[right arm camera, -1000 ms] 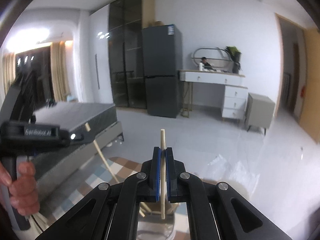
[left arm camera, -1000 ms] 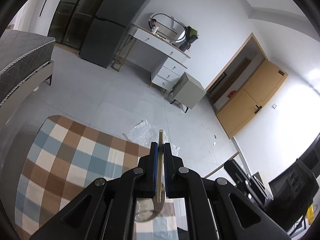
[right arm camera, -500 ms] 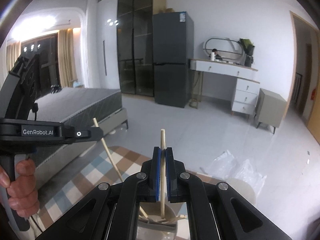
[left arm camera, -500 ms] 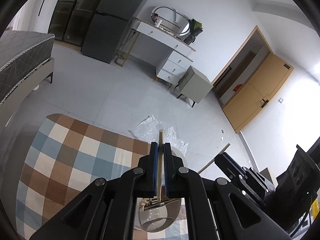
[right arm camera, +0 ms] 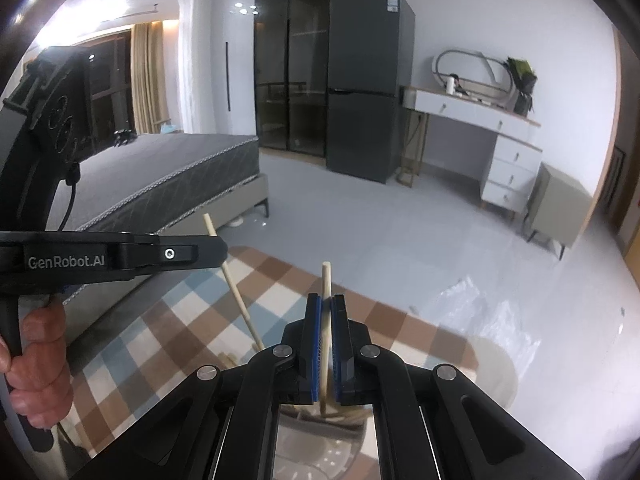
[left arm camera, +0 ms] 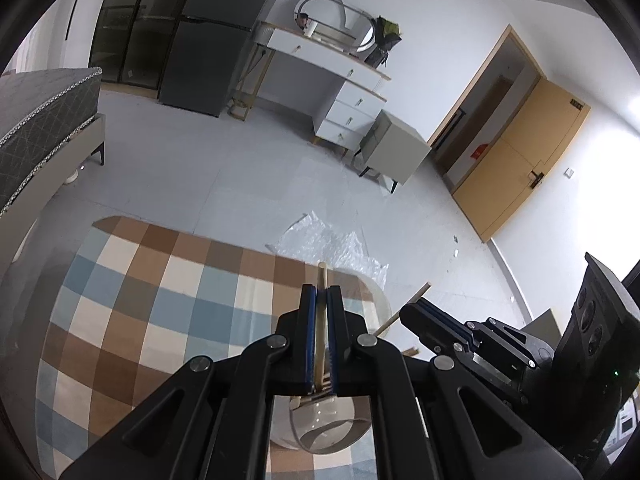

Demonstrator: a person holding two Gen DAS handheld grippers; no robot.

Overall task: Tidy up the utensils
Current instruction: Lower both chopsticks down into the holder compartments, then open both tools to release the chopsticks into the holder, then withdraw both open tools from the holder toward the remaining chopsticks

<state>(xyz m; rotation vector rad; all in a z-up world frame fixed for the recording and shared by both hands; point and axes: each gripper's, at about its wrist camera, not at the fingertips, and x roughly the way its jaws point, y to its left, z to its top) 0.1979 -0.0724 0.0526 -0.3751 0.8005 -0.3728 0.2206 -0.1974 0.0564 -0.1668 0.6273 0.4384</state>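
A checked rug [left arm camera: 152, 300] of brown, blue and cream squares spreads beneath and ahead of both tools. Beyond it, past their tips, crumpled clear plastic [left arm camera: 332, 240] lies on the grey floor. Directly below both tools stands a pale round holder [left arm camera: 320, 428] with wooden sticks already leaning inside it.

The left tool [left arm camera: 321, 300] has its blue-lined fingers pressed together on a wooden chopstick [left arm camera: 322, 276], which runs down between them toward the holder's mouth. The right tool [right arm camera: 327, 308] likewise pinches a second wooden chopstick [right arm camera: 326, 280], upright, its lower end at the holder. Seen from the right tool, the left one sits off to its left, gripped by a hand [right arm camera: 38, 360], its stick slanting down toward the holder.
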